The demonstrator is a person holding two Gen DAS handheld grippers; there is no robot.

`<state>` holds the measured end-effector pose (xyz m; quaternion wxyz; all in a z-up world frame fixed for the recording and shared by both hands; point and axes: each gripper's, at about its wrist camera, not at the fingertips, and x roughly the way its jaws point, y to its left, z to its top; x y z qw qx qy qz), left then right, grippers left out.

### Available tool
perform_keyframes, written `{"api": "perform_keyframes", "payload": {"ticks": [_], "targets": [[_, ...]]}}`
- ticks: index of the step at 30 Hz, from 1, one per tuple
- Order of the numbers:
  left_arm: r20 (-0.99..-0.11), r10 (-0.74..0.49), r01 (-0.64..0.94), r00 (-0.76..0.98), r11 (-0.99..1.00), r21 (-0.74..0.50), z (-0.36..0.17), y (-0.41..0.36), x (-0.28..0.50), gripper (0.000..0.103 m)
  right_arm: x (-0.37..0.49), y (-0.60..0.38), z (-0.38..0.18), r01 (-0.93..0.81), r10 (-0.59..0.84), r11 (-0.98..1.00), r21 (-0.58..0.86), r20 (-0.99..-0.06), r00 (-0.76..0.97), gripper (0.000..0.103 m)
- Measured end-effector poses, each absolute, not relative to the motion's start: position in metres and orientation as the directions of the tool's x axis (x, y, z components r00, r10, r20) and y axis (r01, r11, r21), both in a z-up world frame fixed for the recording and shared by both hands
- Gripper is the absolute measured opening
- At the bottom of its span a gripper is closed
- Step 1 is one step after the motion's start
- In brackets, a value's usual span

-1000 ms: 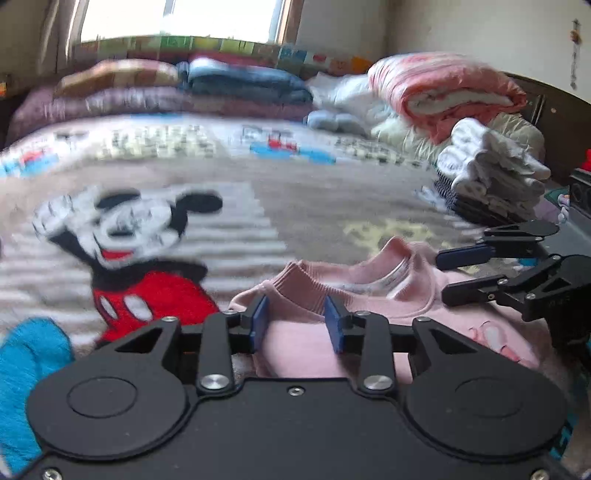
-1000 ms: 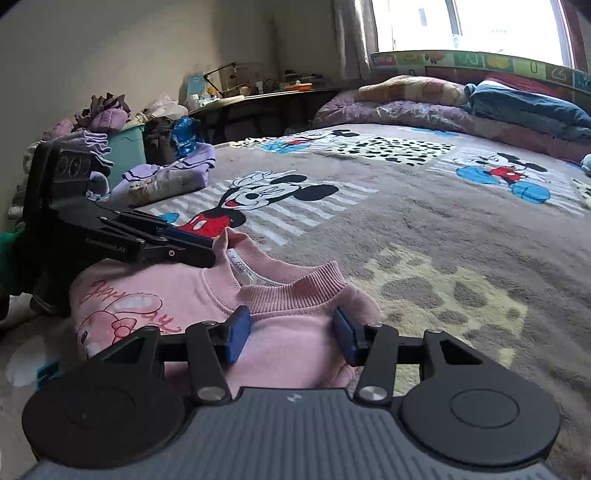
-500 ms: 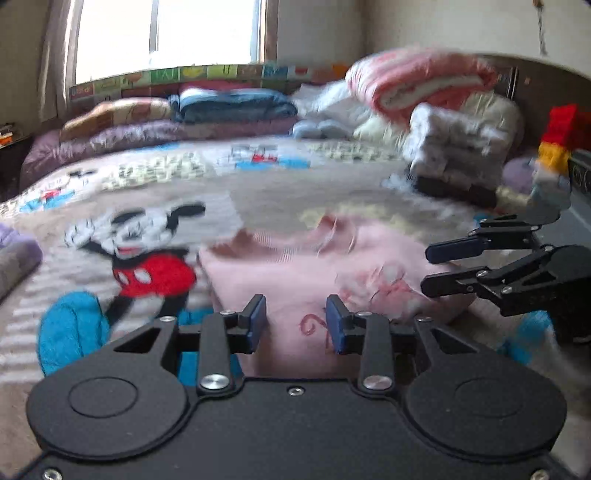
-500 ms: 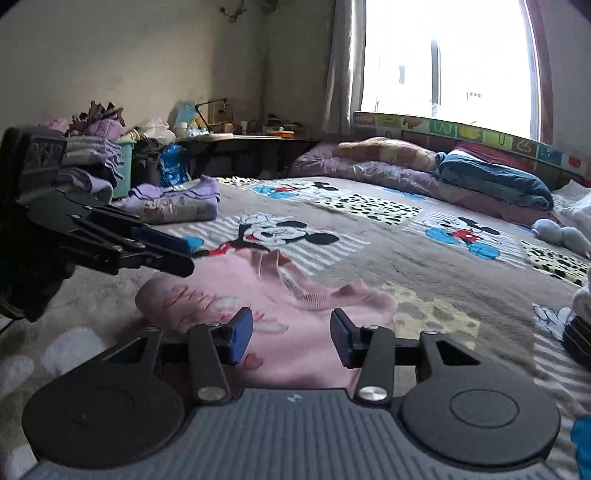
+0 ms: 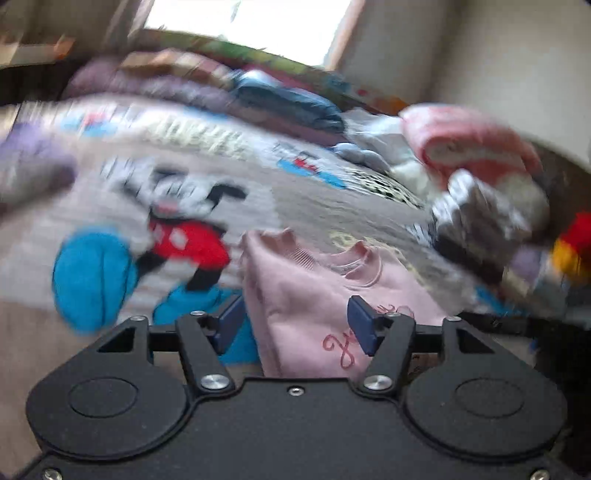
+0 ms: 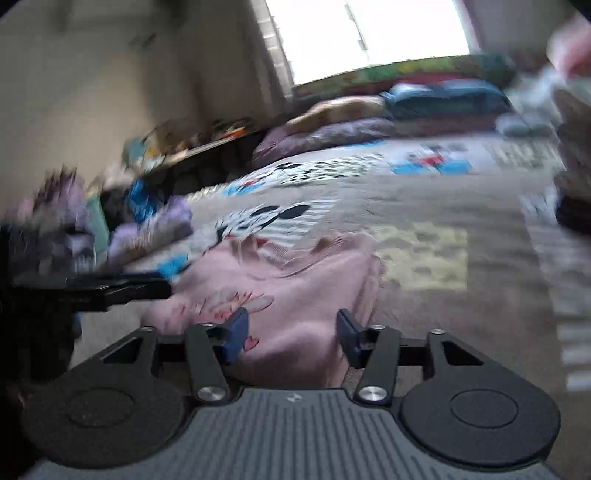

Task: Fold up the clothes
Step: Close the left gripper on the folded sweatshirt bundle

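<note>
Pink sweatshirt [image 5: 314, 295] lying flat on the bed [image 5: 314, 206], collar away, laid out for folding; left gripper [image 5: 295, 325] and right gripper [image 6: 291, 334] jaws just opened, apart, fabric between unclamped

Sweatshirt [image 5: 317, 295] laid flat on bed blanket [image 5: 314, 206], neckline toward far side. Mouse print [image 5: 184, 229] seen left of sweatshirt. Folded bedding [image 5: 288, 103] stacked behind, under window [image 6: 369, 33]. Clothes pile [image 5: 480, 177] placed right of sweatshirt; garment heap [image 6: 147, 229] at blanket's left edge.
</note>
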<state>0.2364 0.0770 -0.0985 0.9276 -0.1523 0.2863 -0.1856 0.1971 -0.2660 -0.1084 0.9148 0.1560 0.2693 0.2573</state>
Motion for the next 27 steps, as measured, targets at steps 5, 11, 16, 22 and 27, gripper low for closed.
{"api": "perform_keyframes", "payload": {"ticks": [5,11,16,22,27], "targets": [[-0.525,-0.474,0.127,0.707,0.816,-0.565,-0.118,0.099,0.244,0.065,0.215,-0.291,-0.131,-0.219,0.596,0.71,0.669,-0.405,0.694,0.07],[-0.512,-0.556,0.086,0.654,0.728,-0.68,-0.132,0.102,0.259,0.066,0.232,-0.288,-0.148,-0.129,0.627,0.649,0.75,-0.431,0.65,0.077],[-0.491,-0.582,0.088,0.649,0.698,-0.711,-0.136,0.094,0.278,0.065,0.251,-0.284,-0.154,-0.115,0.639,0.624,0.773,-0.419,0.645,0.078],[-0.468,-0.61,0.101,0.639,0.67,-0.735,-0.141,0.086,0.297,0.065,0.274,-0.273,-0.155,-0.147,0.654,0.628,0.764,-0.416,0.632,0.078],[-0.462,-0.615,0.097,0.639,0.66,-0.745,-0.145,0.081,0.3,0.043,0.273,-0.274,-0.161,-0.14,0.646,0.612,0.779,-0.389,0.657,0.048]]}}
